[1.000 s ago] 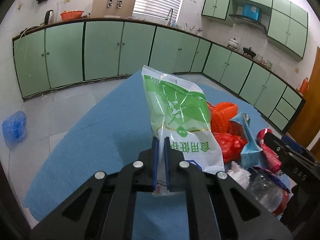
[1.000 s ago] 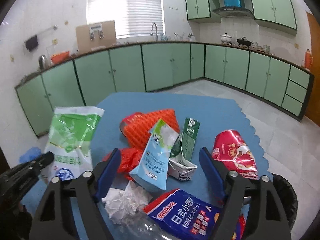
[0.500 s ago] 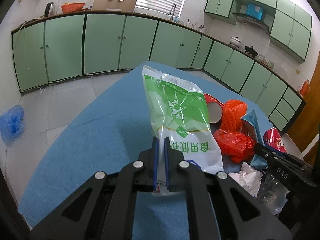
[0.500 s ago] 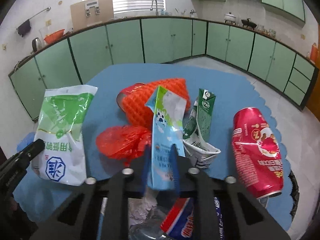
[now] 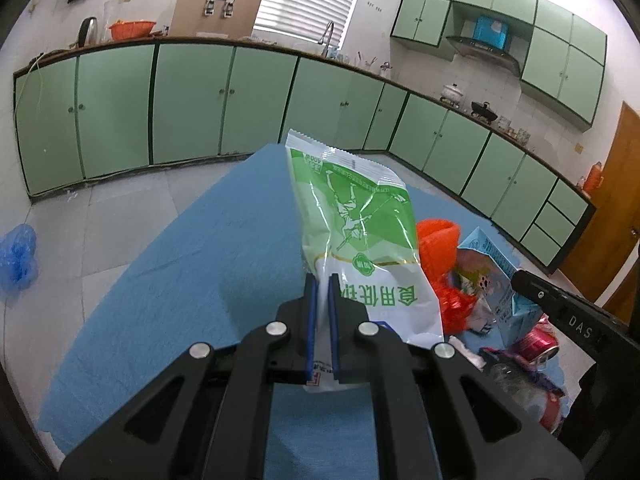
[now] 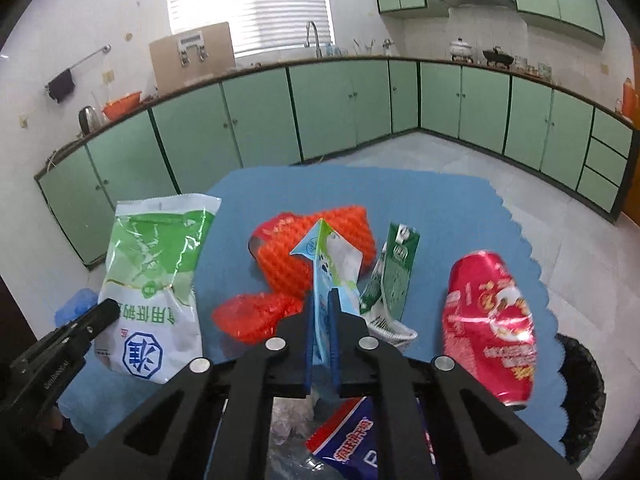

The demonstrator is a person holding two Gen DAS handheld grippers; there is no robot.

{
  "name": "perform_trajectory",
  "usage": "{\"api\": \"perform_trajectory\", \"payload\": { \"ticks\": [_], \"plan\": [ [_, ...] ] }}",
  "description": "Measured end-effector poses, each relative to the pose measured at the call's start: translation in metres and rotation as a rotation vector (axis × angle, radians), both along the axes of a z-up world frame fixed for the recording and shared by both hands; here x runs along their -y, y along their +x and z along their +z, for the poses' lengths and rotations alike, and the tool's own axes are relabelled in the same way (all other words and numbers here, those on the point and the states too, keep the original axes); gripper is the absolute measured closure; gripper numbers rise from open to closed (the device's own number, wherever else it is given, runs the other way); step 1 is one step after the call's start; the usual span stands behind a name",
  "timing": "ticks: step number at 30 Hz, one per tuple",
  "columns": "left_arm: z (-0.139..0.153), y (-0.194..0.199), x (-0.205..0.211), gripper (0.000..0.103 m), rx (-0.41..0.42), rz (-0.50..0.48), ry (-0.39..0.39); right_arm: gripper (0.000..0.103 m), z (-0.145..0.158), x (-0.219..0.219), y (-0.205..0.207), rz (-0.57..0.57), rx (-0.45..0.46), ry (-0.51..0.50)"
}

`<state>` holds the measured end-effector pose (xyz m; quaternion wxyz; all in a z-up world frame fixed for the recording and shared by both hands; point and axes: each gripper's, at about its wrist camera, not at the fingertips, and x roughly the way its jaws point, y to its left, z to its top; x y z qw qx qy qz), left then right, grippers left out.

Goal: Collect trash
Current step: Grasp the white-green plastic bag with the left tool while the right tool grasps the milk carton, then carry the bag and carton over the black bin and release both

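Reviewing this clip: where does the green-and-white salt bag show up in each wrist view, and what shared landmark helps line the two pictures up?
Left wrist view: the salt bag stands at centre, pinched at its lower edge by the left gripper.
Right wrist view: the same bag is at the left, with the left gripper's tip against it.
Shared landmark: the orange mesh just to the bag's right in both.
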<state>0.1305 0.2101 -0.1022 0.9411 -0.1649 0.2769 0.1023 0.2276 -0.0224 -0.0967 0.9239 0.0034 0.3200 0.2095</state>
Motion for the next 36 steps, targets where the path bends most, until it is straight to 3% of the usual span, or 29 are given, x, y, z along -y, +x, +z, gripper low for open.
{"api": "perform_trajectory", "payload": {
  "ticks": [17, 27, 36],
  "plan": [
    [0.058, 0.003, 0.033, 0.098, 0.132, -0.033, 0.047, 0.098, 0.048, 0.057, -0.011, -0.043, 0.119, 0.056],
    [0.063, 0.033, 0.098, 0.098, 0.113, -0.204, 0.030, 0.098, 0.060, 0.111, -0.020, -0.131, 0.153, 0.053],
    [0.062, 0.061, 0.179, 0.098, 0.127, -0.365, 0.034, 0.098, 0.064, 0.188, -0.032, -0.268, 0.174, 0.027]
  ]
}}
